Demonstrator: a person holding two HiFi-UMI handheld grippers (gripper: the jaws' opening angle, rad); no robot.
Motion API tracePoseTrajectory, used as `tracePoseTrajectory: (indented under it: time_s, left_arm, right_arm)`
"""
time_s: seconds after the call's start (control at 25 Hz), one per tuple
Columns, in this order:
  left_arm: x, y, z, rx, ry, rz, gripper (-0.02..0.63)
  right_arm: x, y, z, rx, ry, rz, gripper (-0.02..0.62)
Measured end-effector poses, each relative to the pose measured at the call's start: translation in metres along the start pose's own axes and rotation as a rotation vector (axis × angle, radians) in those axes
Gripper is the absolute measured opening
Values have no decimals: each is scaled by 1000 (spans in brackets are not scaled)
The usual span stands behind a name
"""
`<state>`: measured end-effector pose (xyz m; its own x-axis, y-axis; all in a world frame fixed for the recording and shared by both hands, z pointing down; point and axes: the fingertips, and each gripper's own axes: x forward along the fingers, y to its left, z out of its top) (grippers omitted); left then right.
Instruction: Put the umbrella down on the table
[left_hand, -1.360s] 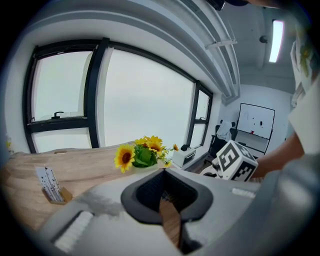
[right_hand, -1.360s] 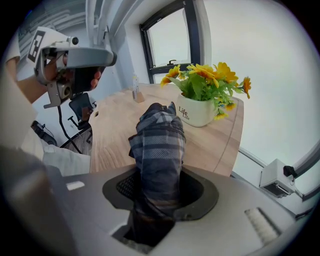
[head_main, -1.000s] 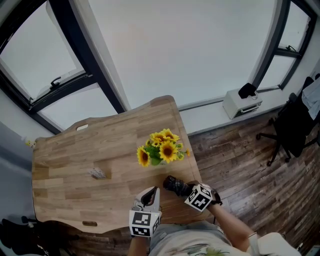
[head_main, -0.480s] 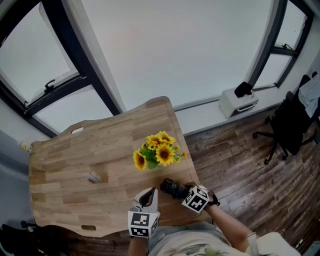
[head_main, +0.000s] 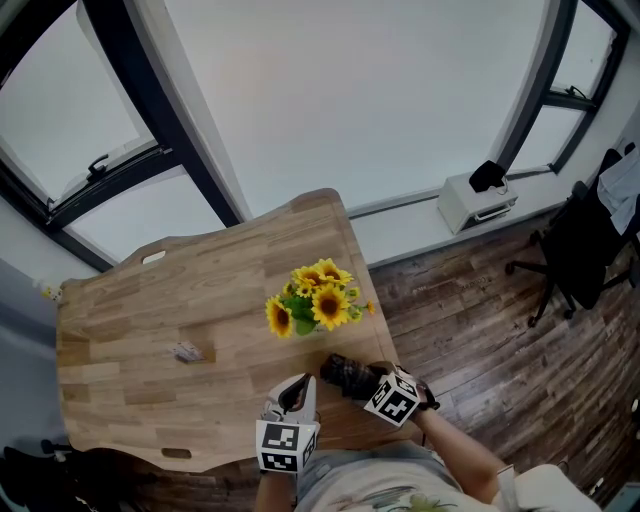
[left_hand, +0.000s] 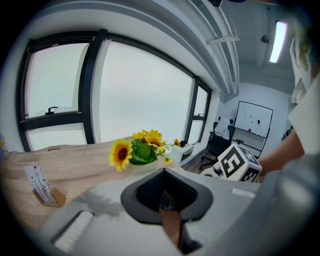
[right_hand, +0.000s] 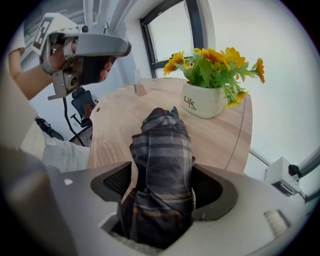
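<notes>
The folded dark plaid umbrella (head_main: 348, 372) lies on the wooden table (head_main: 150, 320) near its front right edge. In the right gripper view the umbrella (right_hand: 162, 150) runs lengthwise between the jaws of my right gripper (right_hand: 162, 187), which are opening; a gap shows beside the left pad. From the head view my right gripper (head_main: 365, 381) sits at the umbrella's near end. My left gripper (head_main: 294, 392) hovers over the front edge to the left, apart from the umbrella. Its jaws (left_hand: 167, 202) stand together with nothing between them.
A white pot of sunflowers (head_main: 315, 300) stands just beyond the umbrella. A small card holder (head_main: 187, 351) sits mid-table to the left. The table's right edge drops to a wood floor with a black office chair (head_main: 585, 250) and a white box (head_main: 478, 205) under the windows.
The head view has shifted slightly. Both grippers and the umbrella keep their places at the table's front edge.
</notes>
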<state>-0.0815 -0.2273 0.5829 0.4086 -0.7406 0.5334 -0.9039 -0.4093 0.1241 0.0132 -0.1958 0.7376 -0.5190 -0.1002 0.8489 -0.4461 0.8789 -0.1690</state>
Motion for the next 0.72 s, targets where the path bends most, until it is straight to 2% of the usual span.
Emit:
tracePoseTrajectory:
  time_s: [0.24, 0.4, 0.48, 0.72]
  left_arm:
    - [-2, -2, -1, 4, -2, -5, 2]
    - [-3, -5, -1, -1, -12, -6, 2]
    - [-4, -6, 0, -3, -19, -7, 2]
    - [-10, -9, 7, -27, -54, -10, 2]
  right_arm:
    - [-27, -2, 24, 31, -116, -30, 374]
    - [-55, -6, 47, 61, -209, -67, 325]
    - [-68, -8, 57, 79, -258, -85, 275]
    - [-107, -11, 81, 116, -377, -142, 74]
